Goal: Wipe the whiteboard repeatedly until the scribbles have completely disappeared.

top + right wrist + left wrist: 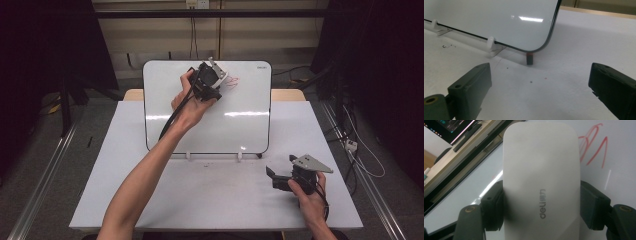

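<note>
A white-cased board eraser (541, 175) with grey lettering is clamped between the black pads (495, 205) of my left gripper (541, 206). In the high view the left gripper (214, 82) presses the eraser (222, 75) against the upper middle of an upright whiteboard (240, 125). Red scribbles (233, 81) lie just right of the eraser, and in the left gripper view the red scribbles (596, 147) are at the upper right. My right gripper (281, 167) rests low on the table at the front right, held by a hand. Its jaws stand wide apart with nothing between them (540, 87).
The whiteboard (499, 20) leans on white clips (490, 42) at mid-table. A small dark stub with a red band (530, 58) stands under its lower right corner. The white tabletop (200, 200) spreads in front. Metal rails and cables run along the floor on both sides.
</note>
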